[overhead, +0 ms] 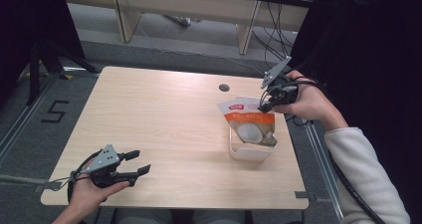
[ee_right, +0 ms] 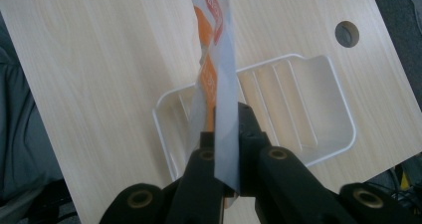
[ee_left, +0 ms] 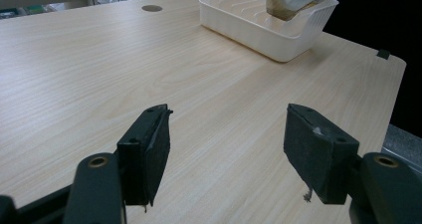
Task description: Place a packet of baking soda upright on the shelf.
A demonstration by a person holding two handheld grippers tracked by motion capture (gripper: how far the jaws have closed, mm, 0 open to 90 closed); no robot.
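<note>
Nearby, cable hole (overhead: 224, 87) beyond tray (overhead: 239, 152)

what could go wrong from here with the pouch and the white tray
1. The right hand-held gripper pinches only the thin top edge of the pouch, so it might slip or tear loose.
2. The pouch hangs tilted with its bottom in the white tray; it may catch a rib or wall and drag the light tray.
3. The left hand-held gripper is open and far off, so nothing steadies the tray.

Light wood table (overhead: 164, 129), round cable hole (overhead: 224, 87); white ribbed tray (overhead: 246, 152) near right edge.
</note>
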